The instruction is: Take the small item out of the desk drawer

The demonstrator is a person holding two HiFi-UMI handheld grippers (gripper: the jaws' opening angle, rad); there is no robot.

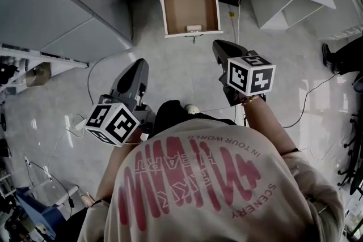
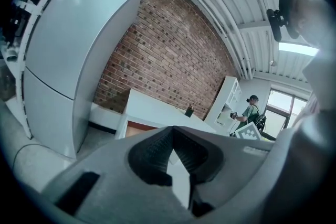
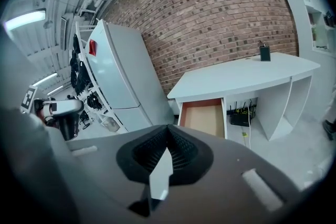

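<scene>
Drawer (image 1: 190, 8) already pulled open; small item (image 1: 194, 28) lying inside at front edge, not yet taken. Approach and pick both outstanding. Left gripper (image 2: 174, 147) and right gripper (image 3: 167, 147) pressed together, empty, over floor, well apart from drawer. Item ahead, nearer right gripper.
</scene>
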